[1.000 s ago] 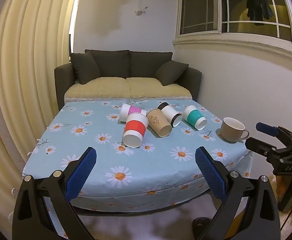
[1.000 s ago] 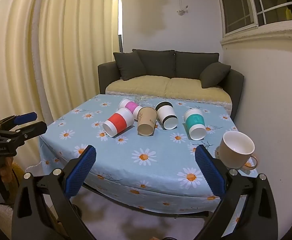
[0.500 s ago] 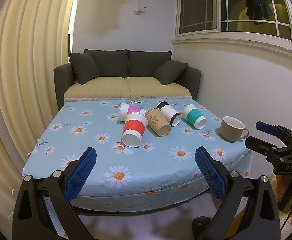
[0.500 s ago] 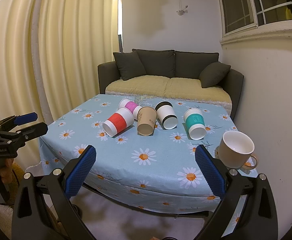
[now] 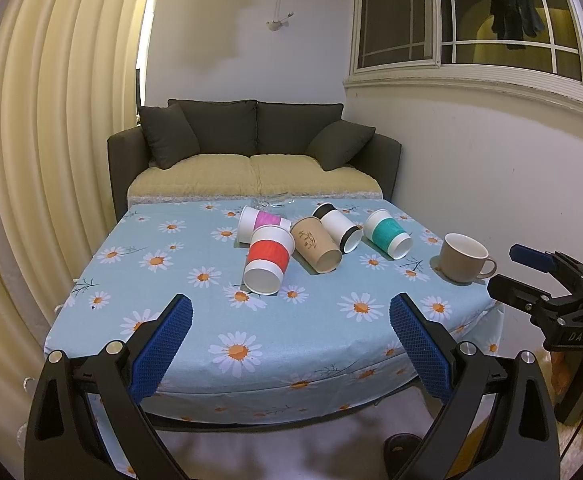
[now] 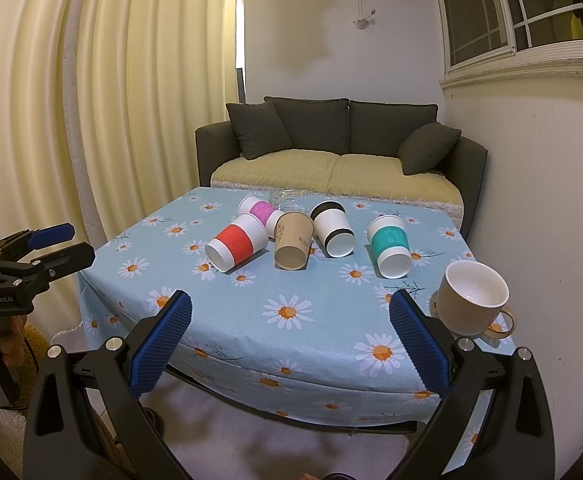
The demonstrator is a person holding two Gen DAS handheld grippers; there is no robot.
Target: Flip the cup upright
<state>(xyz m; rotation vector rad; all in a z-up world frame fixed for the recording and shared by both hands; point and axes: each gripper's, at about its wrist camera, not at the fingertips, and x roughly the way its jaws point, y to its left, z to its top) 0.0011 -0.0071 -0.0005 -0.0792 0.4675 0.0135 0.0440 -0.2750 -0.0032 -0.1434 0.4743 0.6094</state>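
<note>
Both sets of tongs, left gripper (image 5: 289, 332) and right gripper (image 6: 289, 330), wait at the table (image 5: 195, 336) edge, jaws apart and empty. Five paper cups (image 5: 266, 260) lie toppled mid-table, mouths toward the tongs; the mug (image 6: 471, 304) stands upright.

five paper cups (image 5: 268, 265), one mug (image 5: 464, 258)

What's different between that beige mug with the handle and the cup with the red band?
The beige mug stands upright with its mouth facing up; the red-banded cup lies on its side, mouth toward the near table edge. The mug has a handle and one plain colour; the cup has none and is white with a red sleeve. The mug sits alone near the right edge; the cup lies among other tipped cups. Both rest on the daisy tablecloth and look empty.
</note>
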